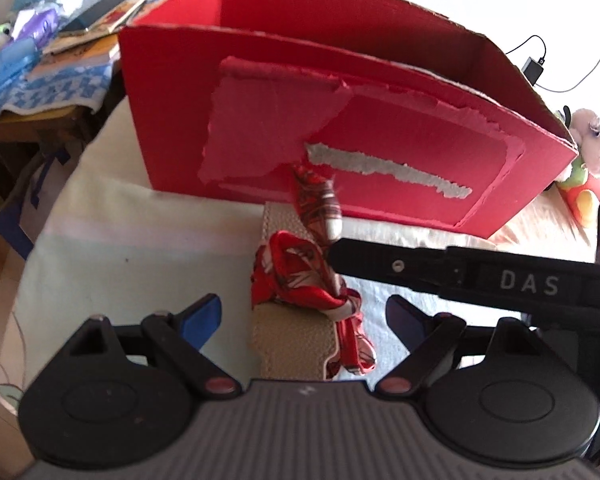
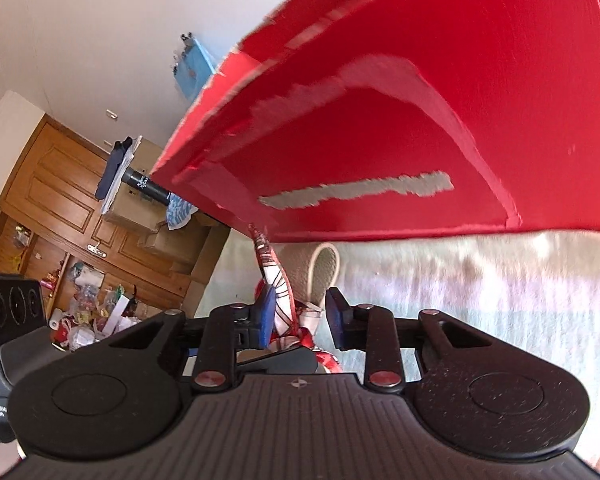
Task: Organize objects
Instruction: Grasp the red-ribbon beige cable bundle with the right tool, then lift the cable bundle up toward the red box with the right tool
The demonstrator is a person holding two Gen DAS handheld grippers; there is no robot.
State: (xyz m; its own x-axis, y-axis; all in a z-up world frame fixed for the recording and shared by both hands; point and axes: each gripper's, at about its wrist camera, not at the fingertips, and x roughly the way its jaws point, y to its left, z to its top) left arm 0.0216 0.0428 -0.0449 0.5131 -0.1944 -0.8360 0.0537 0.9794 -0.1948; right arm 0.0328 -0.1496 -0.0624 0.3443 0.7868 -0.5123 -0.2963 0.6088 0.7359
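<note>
A red patterned scarf (image 1: 296, 276) is knotted around a beige textured strap (image 1: 288, 340) that lies on the pale bedcover (image 1: 120, 248), just in front of a big red cardboard box (image 1: 380, 148) with torn label patches. My left gripper (image 1: 304, 316) is open, its blue-padded fingers wide on either side of the strap and scarf. My right gripper (image 2: 300, 316) reaches in from the right and is shut on the scarf (image 2: 284, 312), whose free end stands upright against the box (image 2: 420, 120). The beige strap (image 2: 324, 268) loops behind it.
Books and a blue checked cloth (image 1: 60, 80) are piled on a low table at the left. Plush toys (image 1: 588, 152) sit right of the box, and a charger with its cable (image 1: 534, 68) lies behind. A wooden wardrobe (image 2: 60, 200) and floor clutter (image 2: 88, 320) are off the bed's left side.
</note>
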